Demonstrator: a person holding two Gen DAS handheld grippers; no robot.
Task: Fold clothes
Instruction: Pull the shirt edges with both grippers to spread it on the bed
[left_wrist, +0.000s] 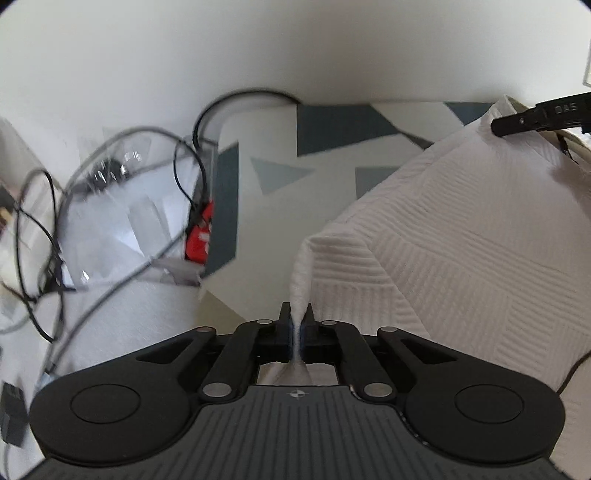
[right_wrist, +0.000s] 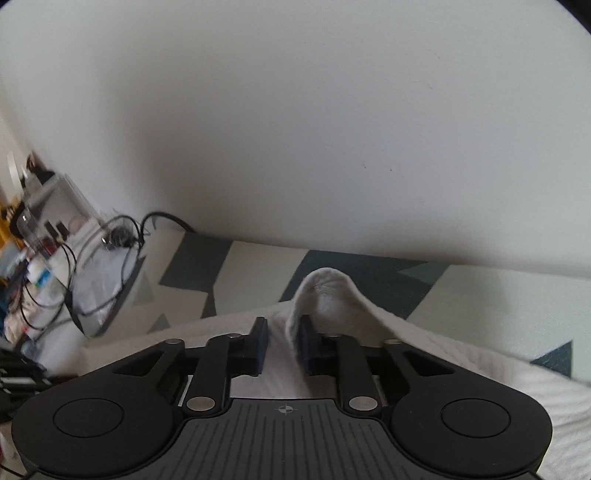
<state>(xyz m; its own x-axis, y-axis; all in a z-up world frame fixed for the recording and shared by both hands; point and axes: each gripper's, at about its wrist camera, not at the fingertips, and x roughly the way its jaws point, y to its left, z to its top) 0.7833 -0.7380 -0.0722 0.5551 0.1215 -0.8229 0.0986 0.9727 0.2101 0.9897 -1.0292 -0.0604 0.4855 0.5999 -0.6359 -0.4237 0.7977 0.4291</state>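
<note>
A white ribbed garment (left_wrist: 461, 240) is lifted above a grey and white patterned surface (left_wrist: 280, 162). My left gripper (left_wrist: 297, 314) is shut on a pinched corner of the garment. The right gripper shows in the left wrist view (left_wrist: 535, 118) at the garment's far upper edge. In the right wrist view my right gripper (right_wrist: 282, 332) stands open, with a fold of the white garment (right_wrist: 328, 295) lying between its jaws against the right pad. The garment spreads below and to the right of it.
Black and grey cables (left_wrist: 48, 206) and clear plastic packaging lie at the left, with a red item (left_wrist: 197, 240) beside them. A white wall (right_wrist: 295, 129) stands behind the patterned surface (right_wrist: 199, 266). Cluttered shelves (right_wrist: 33, 236) are at far left.
</note>
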